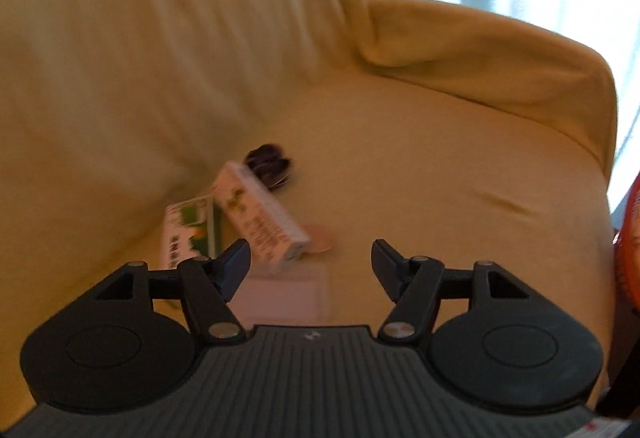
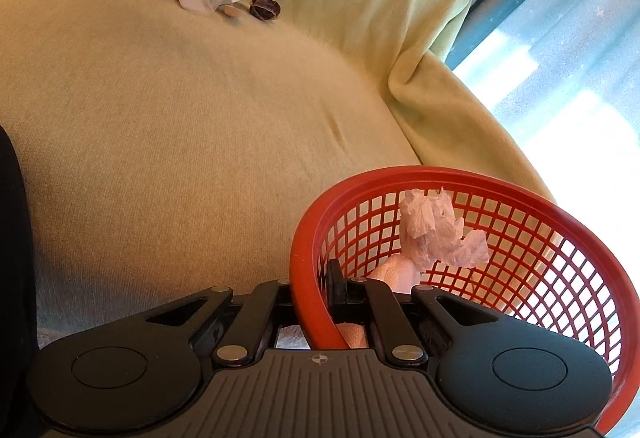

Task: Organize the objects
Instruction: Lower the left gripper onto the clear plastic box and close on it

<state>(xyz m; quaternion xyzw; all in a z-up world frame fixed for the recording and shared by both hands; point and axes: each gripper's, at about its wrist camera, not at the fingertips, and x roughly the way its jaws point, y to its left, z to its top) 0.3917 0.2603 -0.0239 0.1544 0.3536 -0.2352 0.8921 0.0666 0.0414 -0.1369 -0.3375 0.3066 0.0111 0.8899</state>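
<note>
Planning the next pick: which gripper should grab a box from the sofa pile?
Left. The left gripper is open and empty right over the white box. The right gripper is clamped on the red basket rim, far from the pile.

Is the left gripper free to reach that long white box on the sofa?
Probably yes. The left gripper is open and empty, pointing at the white box, which lies on top of the little pile on the sofa. Nothing sits between them.

Red lattice basket point(image 2: 520, 193); white tissue point(image 2: 436, 234); yellow sofa cover point(image 2: 180, 141) (plain); green-white box point(image 1: 188, 234).
</note>
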